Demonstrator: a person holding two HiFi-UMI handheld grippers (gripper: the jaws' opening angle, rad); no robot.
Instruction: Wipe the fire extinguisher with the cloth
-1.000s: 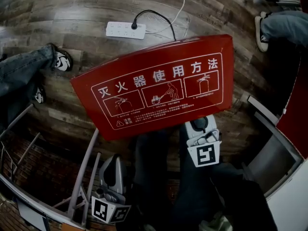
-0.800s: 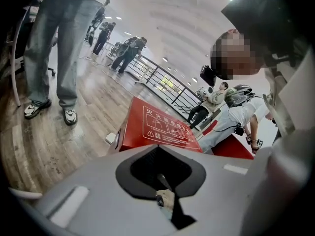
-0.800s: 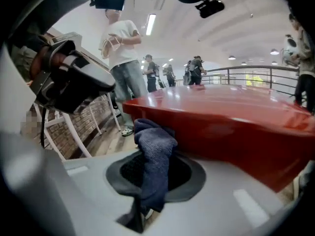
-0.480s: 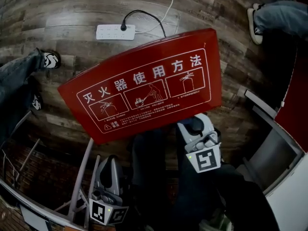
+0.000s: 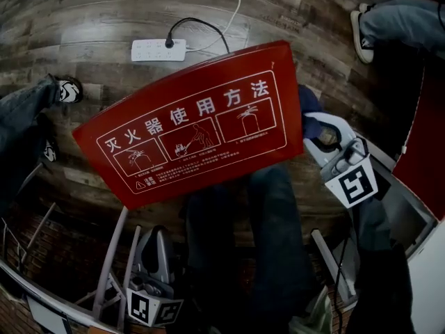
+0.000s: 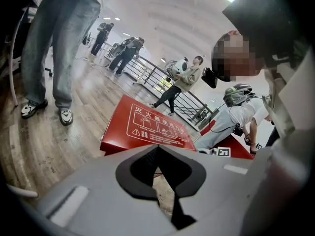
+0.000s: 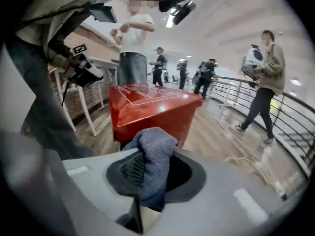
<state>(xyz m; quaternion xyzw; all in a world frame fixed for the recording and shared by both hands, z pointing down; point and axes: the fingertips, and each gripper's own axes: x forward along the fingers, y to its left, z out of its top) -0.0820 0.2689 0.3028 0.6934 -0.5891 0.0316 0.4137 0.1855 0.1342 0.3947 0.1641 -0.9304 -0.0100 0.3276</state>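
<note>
Blue cloth (image 7: 151, 157) clamped in my right tongs (image 5: 321, 134), red box (image 5: 188, 124) just ahead.
Left tongs (image 5: 158, 245) together, empty; I should sweep flat, grip firm.

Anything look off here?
No extinguisher shows, only its red box. A power strip lies on the floor beyond it, cord trailing. Cloth is bunched in the right gripper. Nothing spilled or damaged.

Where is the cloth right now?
The cloth is clamped in the right gripper, at the head view's right, beside the red box.
</note>
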